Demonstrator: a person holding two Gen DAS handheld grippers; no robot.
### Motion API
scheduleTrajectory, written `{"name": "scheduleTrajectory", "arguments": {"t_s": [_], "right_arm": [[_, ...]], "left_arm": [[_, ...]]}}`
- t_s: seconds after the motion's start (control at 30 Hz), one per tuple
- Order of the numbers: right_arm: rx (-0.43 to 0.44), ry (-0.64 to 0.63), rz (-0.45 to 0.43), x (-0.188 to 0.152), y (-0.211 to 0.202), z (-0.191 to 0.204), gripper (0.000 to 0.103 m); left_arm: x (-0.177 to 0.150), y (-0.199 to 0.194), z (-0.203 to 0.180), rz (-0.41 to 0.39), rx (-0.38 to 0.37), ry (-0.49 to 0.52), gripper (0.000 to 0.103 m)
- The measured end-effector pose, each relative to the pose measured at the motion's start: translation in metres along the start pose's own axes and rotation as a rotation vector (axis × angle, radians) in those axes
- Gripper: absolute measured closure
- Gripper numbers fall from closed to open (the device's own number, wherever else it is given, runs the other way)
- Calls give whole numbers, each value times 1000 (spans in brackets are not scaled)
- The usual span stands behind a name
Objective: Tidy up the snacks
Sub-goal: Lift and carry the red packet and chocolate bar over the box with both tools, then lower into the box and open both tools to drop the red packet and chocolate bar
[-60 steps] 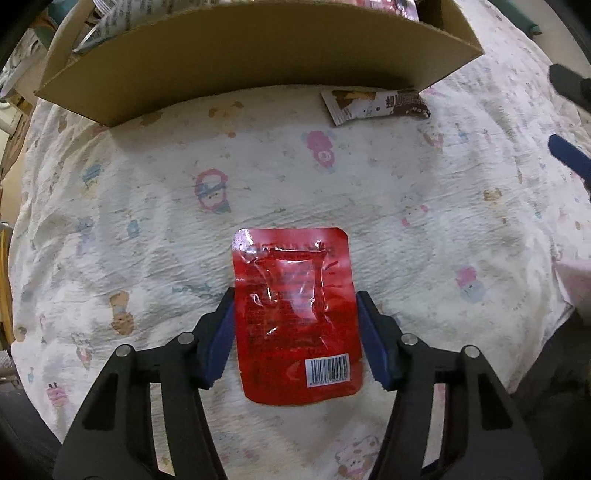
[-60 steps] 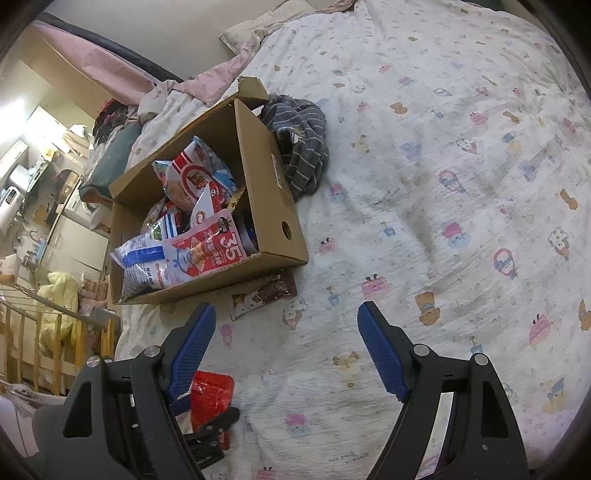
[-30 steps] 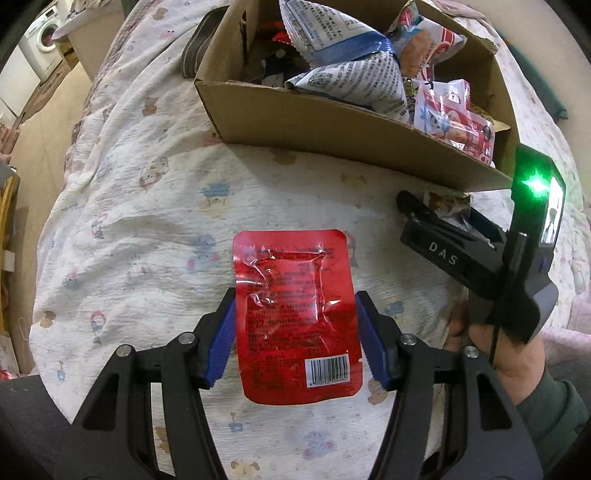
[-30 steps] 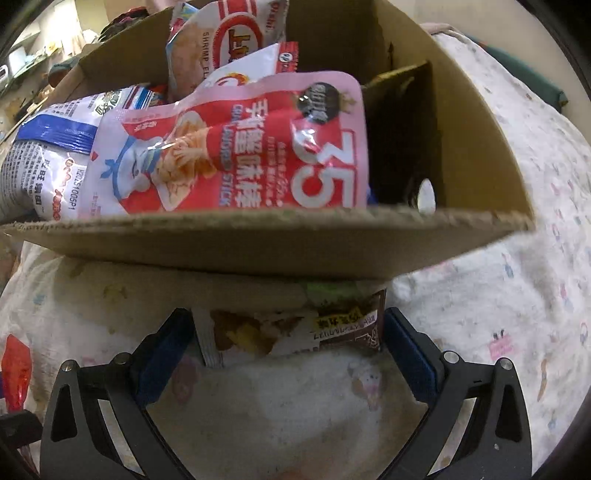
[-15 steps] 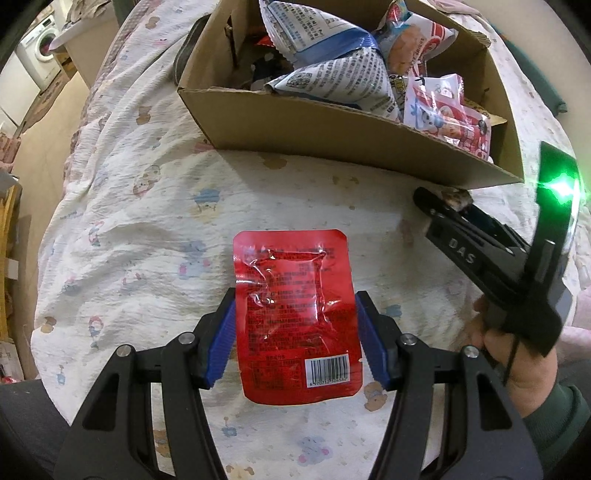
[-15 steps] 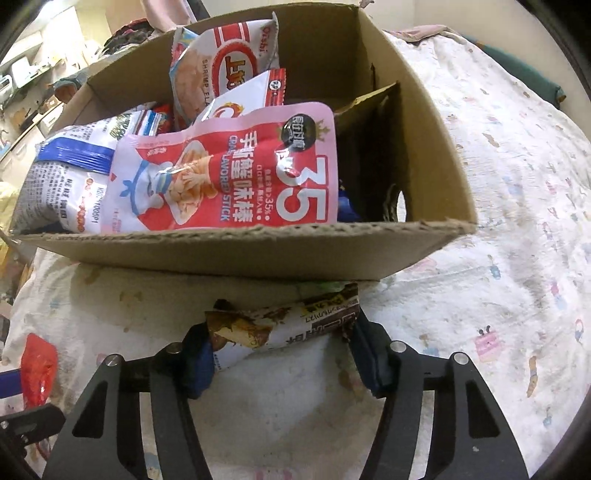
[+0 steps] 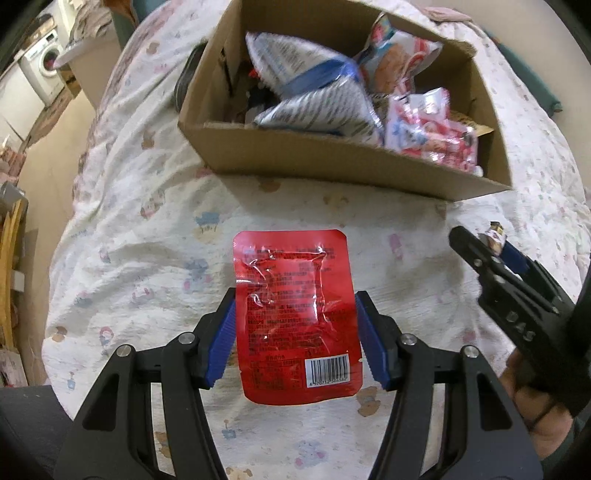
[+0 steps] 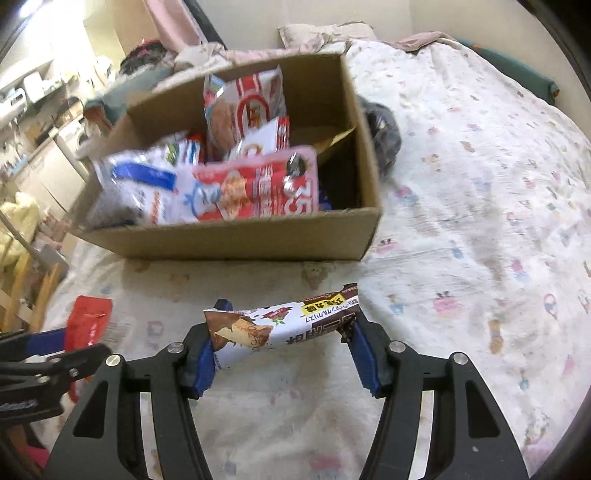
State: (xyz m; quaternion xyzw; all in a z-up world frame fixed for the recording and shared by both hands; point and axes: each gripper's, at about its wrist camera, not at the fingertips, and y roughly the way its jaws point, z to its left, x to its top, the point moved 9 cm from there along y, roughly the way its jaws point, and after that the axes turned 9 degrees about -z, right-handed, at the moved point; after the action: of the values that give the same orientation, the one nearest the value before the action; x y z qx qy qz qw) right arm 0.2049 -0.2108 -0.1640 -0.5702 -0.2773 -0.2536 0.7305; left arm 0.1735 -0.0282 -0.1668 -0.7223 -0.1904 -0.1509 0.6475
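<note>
My left gripper [image 7: 295, 332] is shut on a flat red snack pouch [image 7: 295, 314] with a barcode, held above the patterned bedspread [image 7: 147, 221]. My right gripper [image 8: 284, 347] is shut on a brown and white snack bar [image 8: 284, 325], held crosswise in front of the cardboard box [image 8: 236, 240]. The box [image 7: 332, 162] holds several snack bags, among them a pink bag [image 8: 258, 192] and a blue and white bag [image 7: 314, 99]. The right gripper also shows in the left wrist view [image 7: 495, 243], and the red pouch shows in the right wrist view [image 8: 88, 321].
A dark striped cloth [image 8: 384, 140] lies behind the box's right side. The bed edge falls off to the left, with a washing machine [image 7: 44, 62] and wooden furniture [image 7: 11, 266] beyond. A pillow [image 8: 325, 35] lies at the head of the bed.
My right gripper closed on the snack bar and lifted it back from under the box's front edge. My left gripper rose with the red pouch, and the box now looks farther away.
</note>
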Motion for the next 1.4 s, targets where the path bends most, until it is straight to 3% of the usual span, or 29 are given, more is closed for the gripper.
{"name": "scheduleTrajectory", "arguments": {"t_s": [0.17, 0.5, 0.7, 0.9, 1.4], "right_arm": [[37, 66, -25, 22, -29, -16, 40], [166, 36, -78, 87, -50, 36, 40], [191, 8, -79, 118, -26, 47, 40], [187, 3, -72, 133, 10, 46, 40], [189, 67, -34, 137, 64, 36, 39]], "left_arm": [[16, -21, -6, -40, -44, -15, 46], [93, -67, 2, -218, -17, 24, 46], [145, -67, 3, -274, -19, 27, 46], [174, -43, 2, -295, 7, 34, 46], [196, 3, 4, -325, -18, 41, 46]]}}
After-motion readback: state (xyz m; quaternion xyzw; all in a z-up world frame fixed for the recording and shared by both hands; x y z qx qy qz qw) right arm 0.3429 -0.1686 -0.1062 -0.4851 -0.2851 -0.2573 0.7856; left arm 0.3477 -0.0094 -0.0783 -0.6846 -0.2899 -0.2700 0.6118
